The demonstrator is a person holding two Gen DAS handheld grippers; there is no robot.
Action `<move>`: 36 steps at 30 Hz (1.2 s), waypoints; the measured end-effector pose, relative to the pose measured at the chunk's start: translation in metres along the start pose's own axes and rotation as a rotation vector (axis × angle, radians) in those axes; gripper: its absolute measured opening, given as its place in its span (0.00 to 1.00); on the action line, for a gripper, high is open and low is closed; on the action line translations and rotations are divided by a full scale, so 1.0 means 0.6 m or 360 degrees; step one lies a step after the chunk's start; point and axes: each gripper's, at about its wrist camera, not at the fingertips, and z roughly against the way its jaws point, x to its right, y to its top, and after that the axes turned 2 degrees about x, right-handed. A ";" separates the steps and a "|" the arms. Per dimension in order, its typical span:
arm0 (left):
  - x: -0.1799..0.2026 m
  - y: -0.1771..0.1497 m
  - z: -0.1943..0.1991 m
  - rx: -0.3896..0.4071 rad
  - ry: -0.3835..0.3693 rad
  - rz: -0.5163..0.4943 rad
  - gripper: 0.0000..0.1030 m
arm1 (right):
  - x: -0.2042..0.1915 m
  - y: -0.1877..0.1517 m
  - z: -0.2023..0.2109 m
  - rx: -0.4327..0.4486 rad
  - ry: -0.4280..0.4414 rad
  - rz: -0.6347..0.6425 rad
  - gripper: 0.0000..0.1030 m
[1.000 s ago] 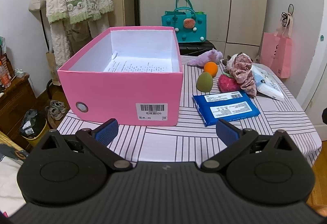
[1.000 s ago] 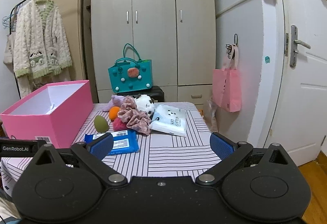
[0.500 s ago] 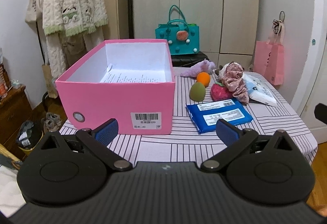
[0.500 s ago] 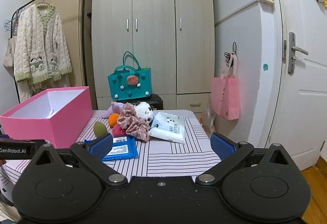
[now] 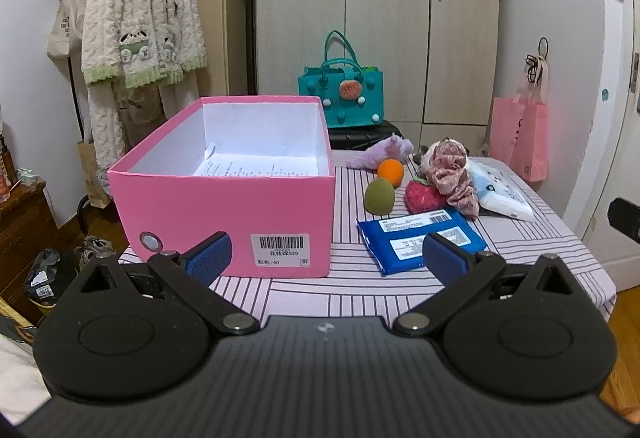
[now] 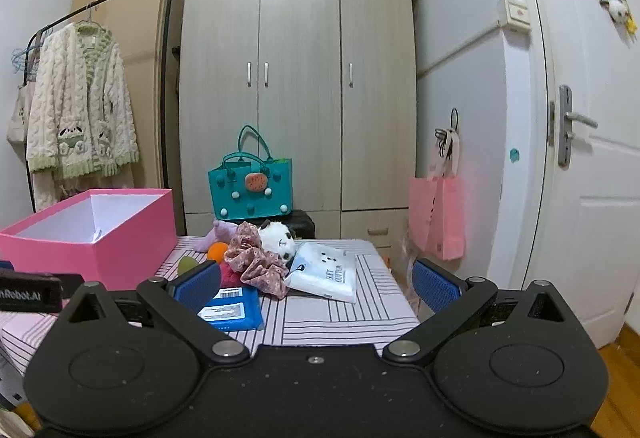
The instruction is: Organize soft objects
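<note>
An open pink box stands on the striped table, holding only a printed sheet. To its right lie a blue wipes pack, a green egg-shaped sponge, an orange ball, a red plush, a floral scrunchie, a purple plush, a panda plush and a white tissue pack. My left gripper hangs open before the box's front. My right gripper is open, short of the pile.
A teal handbag sits on a black case behind the table, in front of a wardrobe. A pink bag hangs on the right wall beside a door. A fleece robe hangs at left.
Both grippers have pulled back and tilted upward, so the table and its objects sit lower and farther off in each view. Nothing on the table has moved.
</note>
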 end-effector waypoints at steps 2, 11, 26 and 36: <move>-0.003 0.000 0.000 0.0006 -0.0002 0.0009 1.00 | -0.003 0.000 -0.002 -0.0016 0.0006 0.0021 1.00; -0.019 0.000 -0.021 -0.0030 0.0002 0.0071 1.00 | 0.021 0.003 -0.048 -0.0196 0.0251 -0.0043 1.00; -0.015 -0.001 -0.073 -0.0002 -0.0004 0.0192 0.99 | 0.034 0.009 -0.179 -0.0392 0.0813 -0.0273 1.00; 0.023 -0.019 -0.107 -0.0088 -0.0203 0.0218 0.96 | 0.049 -0.002 -0.263 -0.0523 0.0891 -0.0258 1.00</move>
